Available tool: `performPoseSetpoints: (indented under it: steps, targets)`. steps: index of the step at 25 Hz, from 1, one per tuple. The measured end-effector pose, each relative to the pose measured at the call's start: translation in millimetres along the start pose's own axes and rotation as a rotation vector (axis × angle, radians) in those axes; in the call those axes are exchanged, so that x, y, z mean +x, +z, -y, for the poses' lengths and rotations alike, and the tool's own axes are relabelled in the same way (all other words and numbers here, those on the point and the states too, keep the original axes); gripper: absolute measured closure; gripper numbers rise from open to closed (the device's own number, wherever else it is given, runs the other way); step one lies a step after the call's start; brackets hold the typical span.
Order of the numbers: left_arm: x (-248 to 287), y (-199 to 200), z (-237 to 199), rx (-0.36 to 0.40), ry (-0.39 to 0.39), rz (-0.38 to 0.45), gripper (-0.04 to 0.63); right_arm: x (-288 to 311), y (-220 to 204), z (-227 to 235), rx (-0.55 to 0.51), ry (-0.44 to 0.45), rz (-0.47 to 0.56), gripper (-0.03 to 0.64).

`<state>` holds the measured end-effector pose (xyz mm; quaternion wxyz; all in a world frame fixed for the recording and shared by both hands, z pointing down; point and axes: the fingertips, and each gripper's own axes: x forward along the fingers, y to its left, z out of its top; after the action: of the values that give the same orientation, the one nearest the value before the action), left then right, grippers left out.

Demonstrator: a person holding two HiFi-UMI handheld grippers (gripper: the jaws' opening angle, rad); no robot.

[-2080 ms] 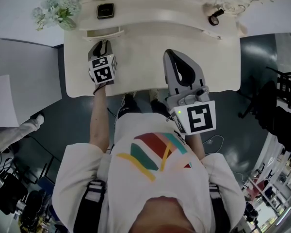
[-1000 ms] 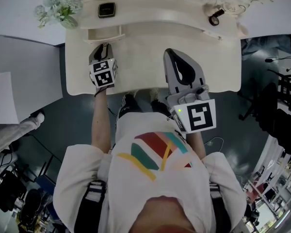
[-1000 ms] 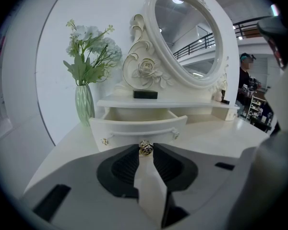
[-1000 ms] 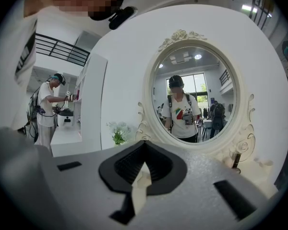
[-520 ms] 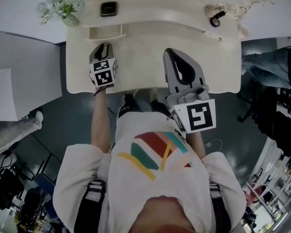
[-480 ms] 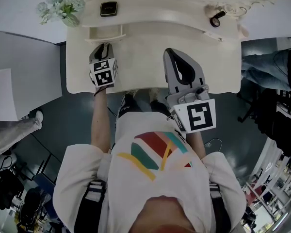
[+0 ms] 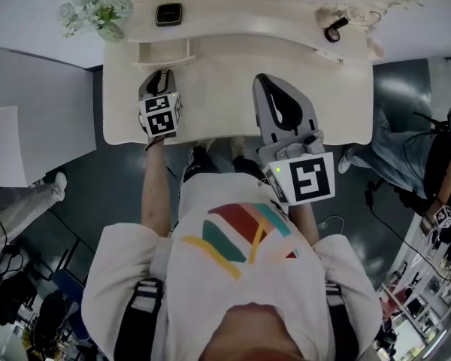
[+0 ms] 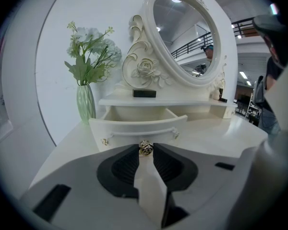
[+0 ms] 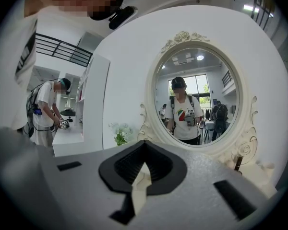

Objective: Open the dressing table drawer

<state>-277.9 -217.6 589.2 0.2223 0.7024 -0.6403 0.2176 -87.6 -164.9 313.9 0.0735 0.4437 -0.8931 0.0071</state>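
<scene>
Drawer (image 7: 163, 51) stands pulled out at the left rear of the dressing table (image 7: 210, 96), its long axis crosswise and its front facing the person. Left gripper (image 7: 159, 72), angled downward, pinches the gold knob (image 8: 145, 148). Right gripper (image 7: 264, 83), jaws together and empty, points level at the mirror (image 9: 197, 95).

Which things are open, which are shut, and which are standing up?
drawer: pulled open.
left claw: shut on the drawer's gold knob.
right claw: shut, holding nothing.
vase: standing upright, flowers in it.
</scene>
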Motion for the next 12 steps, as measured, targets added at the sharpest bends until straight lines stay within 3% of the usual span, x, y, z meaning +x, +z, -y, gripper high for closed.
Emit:
performPoseSetpoints:
  steps: [12]
  targets:
    - [-3.6,-3.6,-0.2,0.010,-0.008,-0.005,0.506,4.1,2.7,-2.7,0.002,0.010,0.008,0.617]
